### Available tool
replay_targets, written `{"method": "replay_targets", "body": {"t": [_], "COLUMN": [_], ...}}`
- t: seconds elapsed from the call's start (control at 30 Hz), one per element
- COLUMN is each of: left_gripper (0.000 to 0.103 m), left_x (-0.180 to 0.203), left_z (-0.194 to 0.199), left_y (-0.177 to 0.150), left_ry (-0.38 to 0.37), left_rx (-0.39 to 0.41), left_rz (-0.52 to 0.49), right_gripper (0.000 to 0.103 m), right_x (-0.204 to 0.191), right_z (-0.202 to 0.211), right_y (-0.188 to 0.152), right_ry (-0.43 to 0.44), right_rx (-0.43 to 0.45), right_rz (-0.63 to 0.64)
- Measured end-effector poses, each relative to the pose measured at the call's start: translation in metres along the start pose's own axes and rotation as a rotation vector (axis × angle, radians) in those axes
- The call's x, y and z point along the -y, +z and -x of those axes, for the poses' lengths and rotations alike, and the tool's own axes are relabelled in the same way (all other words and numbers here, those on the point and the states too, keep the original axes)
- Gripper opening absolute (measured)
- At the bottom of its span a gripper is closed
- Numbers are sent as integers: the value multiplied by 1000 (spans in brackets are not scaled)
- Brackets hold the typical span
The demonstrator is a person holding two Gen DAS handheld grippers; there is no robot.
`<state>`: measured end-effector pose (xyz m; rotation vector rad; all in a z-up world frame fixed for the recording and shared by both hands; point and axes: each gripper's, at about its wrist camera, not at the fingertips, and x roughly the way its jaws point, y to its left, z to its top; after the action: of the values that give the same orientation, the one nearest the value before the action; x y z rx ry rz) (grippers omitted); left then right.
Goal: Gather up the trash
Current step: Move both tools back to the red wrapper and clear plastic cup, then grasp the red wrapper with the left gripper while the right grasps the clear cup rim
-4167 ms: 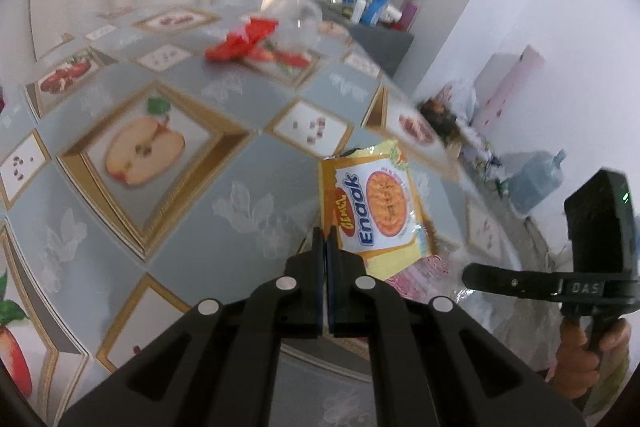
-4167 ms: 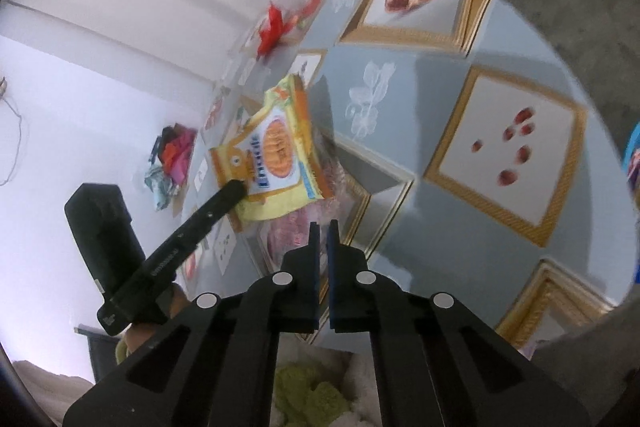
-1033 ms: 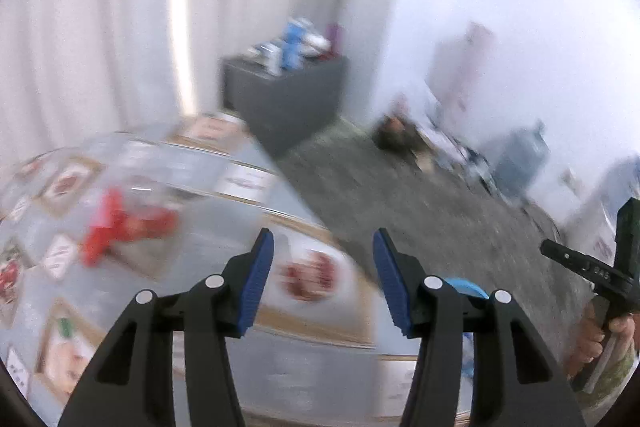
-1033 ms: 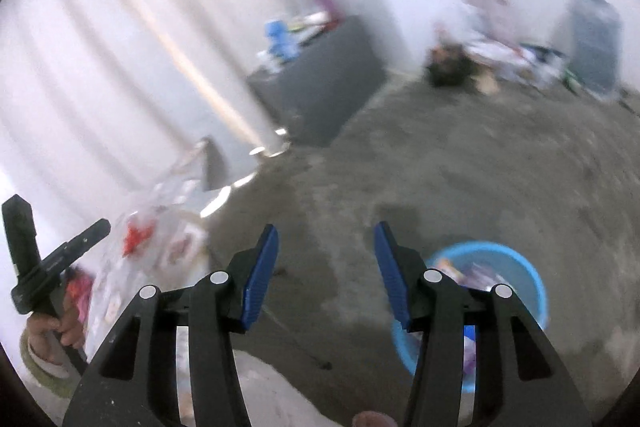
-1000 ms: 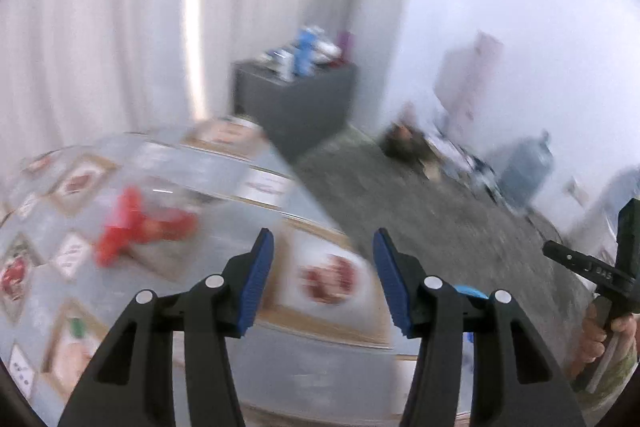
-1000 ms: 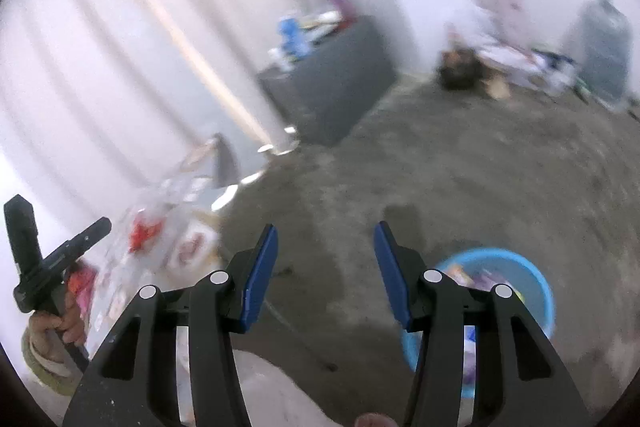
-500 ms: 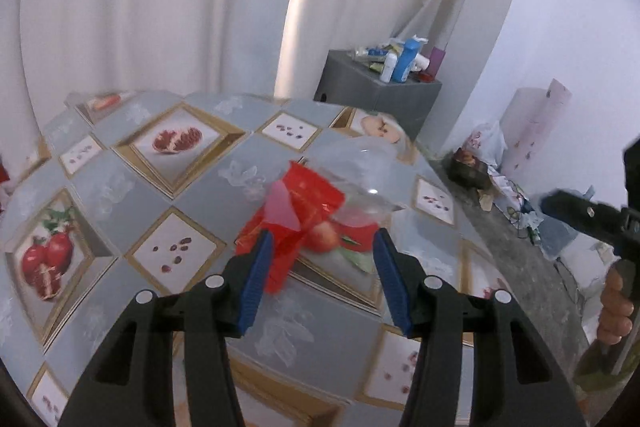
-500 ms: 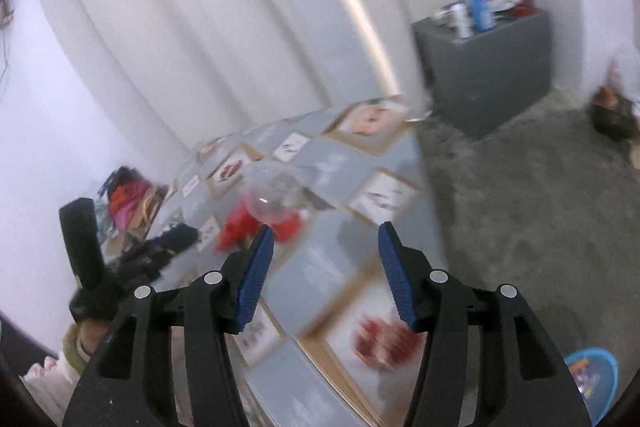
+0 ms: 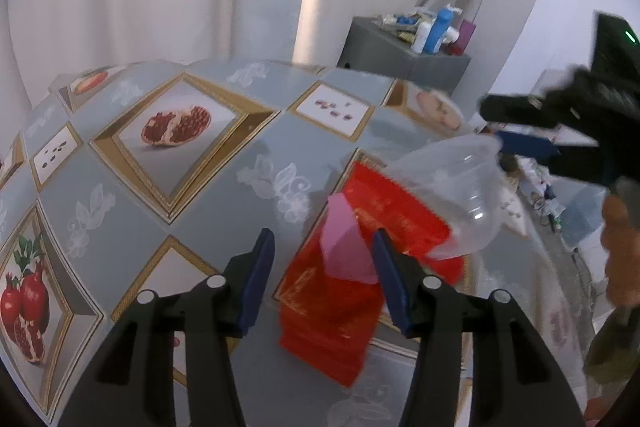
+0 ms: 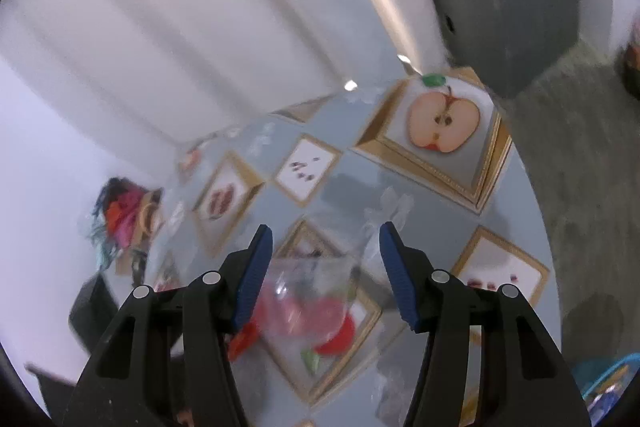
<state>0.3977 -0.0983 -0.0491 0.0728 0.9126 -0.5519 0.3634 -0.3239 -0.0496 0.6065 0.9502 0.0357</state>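
A red plastic wrapper [image 9: 340, 311] with a pink scrap [image 9: 344, 251] on it lies on the fruit-print tablecloth [image 9: 208, 203]. A clear plastic cup [image 9: 460, 195] lies tipped on the wrapper's far right side. My left gripper [image 9: 322, 275] is open just above the wrapper, its jaws either side of the pink scrap. My right gripper [image 10: 324, 267] is open over the clear cup [image 10: 308, 291], which shows blurred between its jaws, with the red wrapper [image 10: 332, 331] beneath. The right gripper also shows in the left wrist view [image 9: 528, 143] at the cup's rim.
A grey cabinet [image 9: 400, 63] with bottles stands behind the table by white curtains. A blue bin [image 10: 608, 379] with trash sits on the grey floor at the table's right. Coloured clutter [image 10: 124, 211] lies beyond the table's far left edge.
Both grippers have swung from the floor and bin back over the table and come down close to the red wrapper and clear cup. Both stayed open.
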Motion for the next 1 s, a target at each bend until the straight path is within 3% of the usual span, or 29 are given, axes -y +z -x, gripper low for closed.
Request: {"method": "replay_targets", "body": {"t": [0.1,0.33,0.53,0.67,0.73,1.0], "left_gripper": [47,39,25,24,18,17], "left_x": [-1,2,4,5,5,4], "left_z": [-4,0,7,10,12,26], "left_y": [-4,-11,-21,-26,-28,-44], "left_ry": [23,46,34,28,25,0], "left_rx": [-9,-8,-7,-5,-8,-27], "left_rz": [-10,-47,-40,-39,-35,-19], "right_gripper": [49,40,19,3,1,0], "right_x": [6,-3,-10,-12,-12,-21], "right_z": [-19,-7,-3,-5,-3,22], "right_y": [1,-30,-55,-69,-72,-90], "right_ry": [-25,-34,-78,-91,-91,-94], "right_rx": [-76,-130,-134,-145,-138,-101], "right_rz": [-26,61,131,152,152,200]}}
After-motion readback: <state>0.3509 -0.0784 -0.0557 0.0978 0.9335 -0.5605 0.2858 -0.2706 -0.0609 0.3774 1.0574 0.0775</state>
